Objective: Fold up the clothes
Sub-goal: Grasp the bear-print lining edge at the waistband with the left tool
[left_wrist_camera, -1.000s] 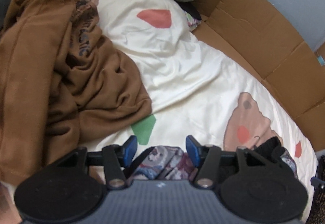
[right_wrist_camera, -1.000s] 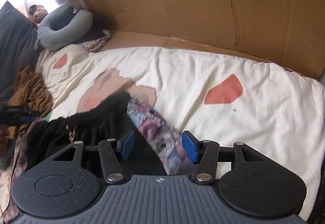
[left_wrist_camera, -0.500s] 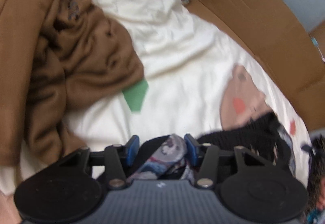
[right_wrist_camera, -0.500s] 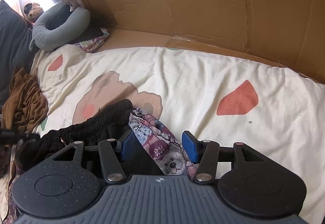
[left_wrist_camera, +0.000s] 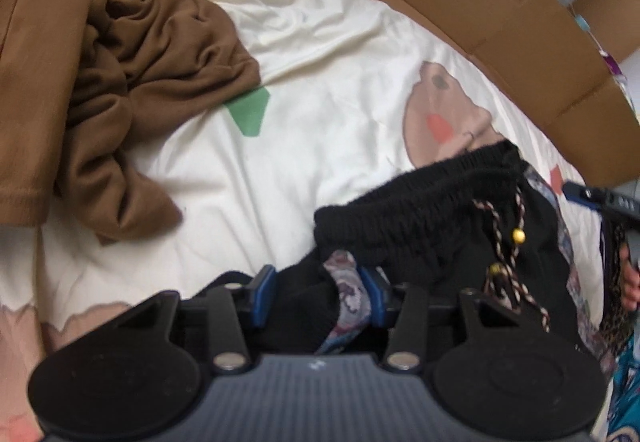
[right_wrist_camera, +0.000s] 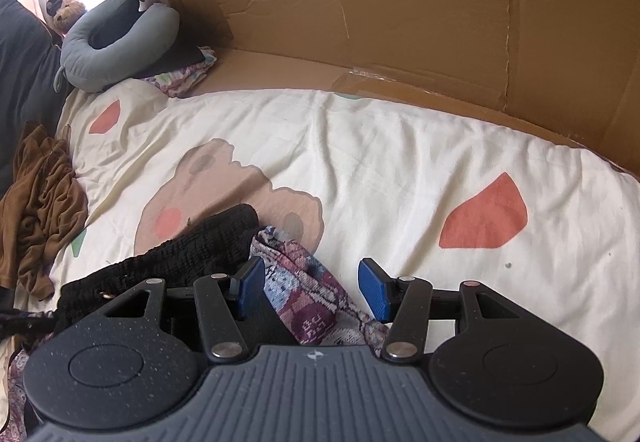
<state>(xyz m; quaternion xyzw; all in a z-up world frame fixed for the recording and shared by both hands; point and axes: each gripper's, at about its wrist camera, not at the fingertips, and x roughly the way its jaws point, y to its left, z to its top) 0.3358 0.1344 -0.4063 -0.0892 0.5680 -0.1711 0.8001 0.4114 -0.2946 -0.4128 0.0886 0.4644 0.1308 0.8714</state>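
Since a second ago we have drawn the patterned skirt (left_wrist_camera: 436, 226) out sideways: in the left view its black waistband (left_wrist_camera: 420, 197), then barely at the right edge, now fills the lower right. Our left tongs (left_wrist_camera: 316, 290) pinch a bunch of black and patterned cloth; our right tongs (right_wrist_camera: 312, 288) stand spread, cloth between them, untouched. The waistband's long axis runs from lower left to upper right on the bed sheet (left_wrist_camera: 320, 41), beside the brown top (left_wrist_camera: 100, 81)
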